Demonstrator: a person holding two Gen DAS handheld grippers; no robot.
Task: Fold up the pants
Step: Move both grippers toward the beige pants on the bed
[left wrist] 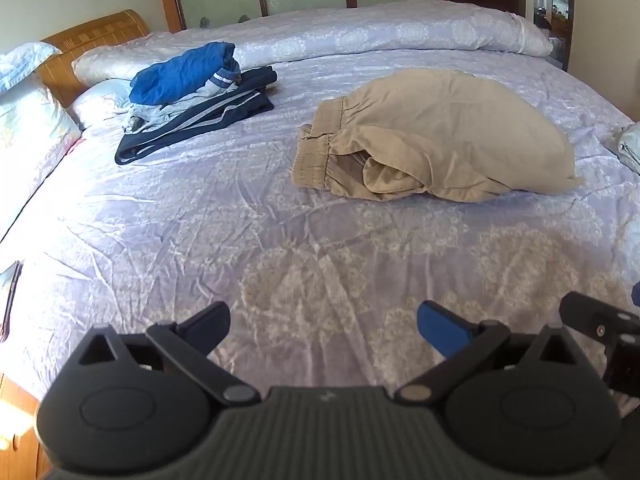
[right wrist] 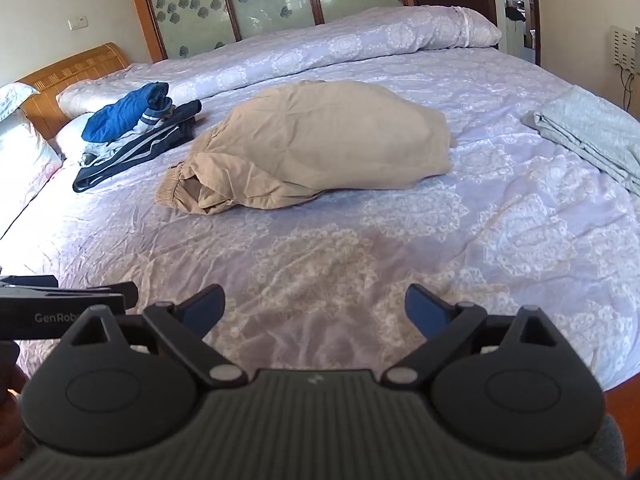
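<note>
Tan pants [left wrist: 436, 132] lie folded in a bundle on the lilac bed sheet [left wrist: 200, 216], elastic waistband to the left. They also show in the right wrist view [right wrist: 320, 140], toward the middle of the bed. My left gripper [left wrist: 324, 320] is open and empty, held over the near part of the bed, well short of the pants. My right gripper [right wrist: 316, 308] is open and empty, also over the near part of the bed and apart from the pants. The two grippers are side by side.
A pile of blue and navy clothes [left wrist: 192, 92] lies at the far left near the pillows [left wrist: 24, 120]. A folded grey cloth [right wrist: 592, 136] lies at the right edge. A rolled duvet [left wrist: 360, 36] runs along the far side. A wooden headboard [left wrist: 96, 36] stands at the left.
</note>
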